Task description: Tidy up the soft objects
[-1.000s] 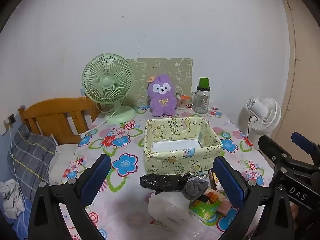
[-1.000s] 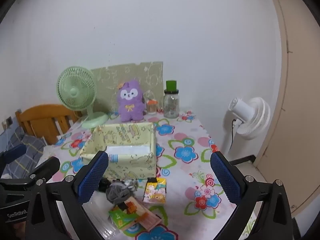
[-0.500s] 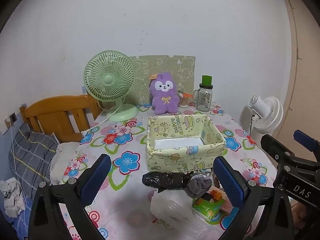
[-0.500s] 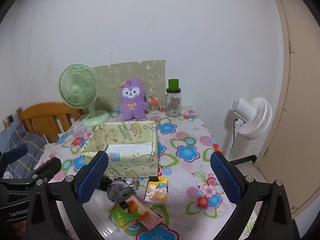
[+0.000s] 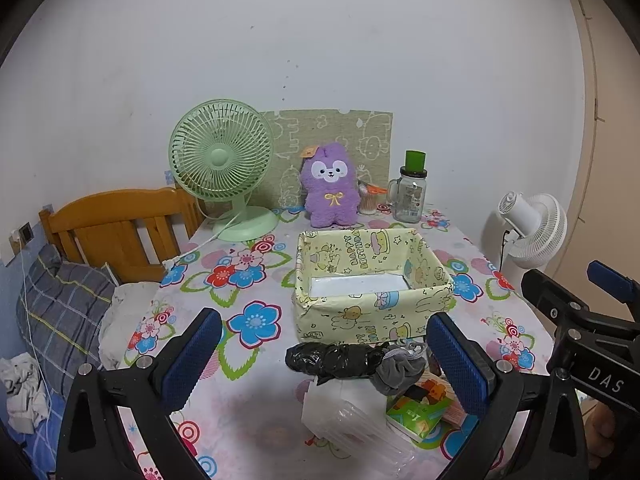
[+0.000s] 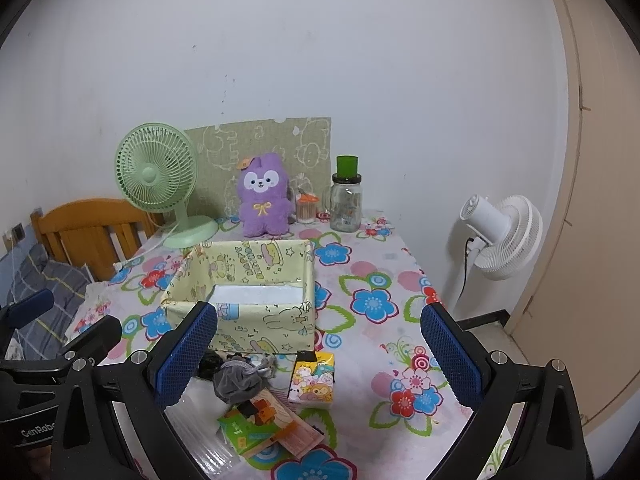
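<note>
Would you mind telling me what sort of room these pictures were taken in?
Most likely a bedroom at home: a wooden headboard with a plaid pillow stands beside a table under a floral tablecloth, which carries a green desk fan and a purple plush toy.

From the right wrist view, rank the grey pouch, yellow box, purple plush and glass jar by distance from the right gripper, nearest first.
1. Grey pouch, just ahead of the right gripper, by its left finger.
2. Yellow box, mid-table.
3. Purple plush and glass jar, both at the far edge; too close to call.
</note>
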The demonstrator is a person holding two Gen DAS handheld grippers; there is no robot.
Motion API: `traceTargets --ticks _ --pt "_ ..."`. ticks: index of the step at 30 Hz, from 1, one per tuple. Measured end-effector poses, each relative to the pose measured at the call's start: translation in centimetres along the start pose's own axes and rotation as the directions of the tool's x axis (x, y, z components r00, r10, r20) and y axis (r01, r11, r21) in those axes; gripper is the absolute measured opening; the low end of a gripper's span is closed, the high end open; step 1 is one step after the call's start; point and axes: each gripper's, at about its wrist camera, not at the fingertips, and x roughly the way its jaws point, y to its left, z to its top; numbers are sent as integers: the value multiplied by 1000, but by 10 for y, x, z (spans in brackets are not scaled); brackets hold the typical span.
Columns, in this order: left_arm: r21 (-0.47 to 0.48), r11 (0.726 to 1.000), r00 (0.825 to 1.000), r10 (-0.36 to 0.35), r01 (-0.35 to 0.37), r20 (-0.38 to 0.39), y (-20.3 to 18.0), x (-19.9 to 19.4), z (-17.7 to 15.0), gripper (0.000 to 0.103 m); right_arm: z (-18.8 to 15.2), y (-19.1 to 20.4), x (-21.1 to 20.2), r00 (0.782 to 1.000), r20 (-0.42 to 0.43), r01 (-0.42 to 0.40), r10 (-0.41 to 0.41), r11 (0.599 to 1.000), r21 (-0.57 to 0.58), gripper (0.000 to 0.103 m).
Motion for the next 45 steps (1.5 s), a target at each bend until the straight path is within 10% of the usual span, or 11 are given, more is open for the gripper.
traceTargets --ticks 45 --pt "-6 1000 1000 0 0 -24 1 6 1 103 -1 2 7 1000 -17 -6 6 1000 4 103"
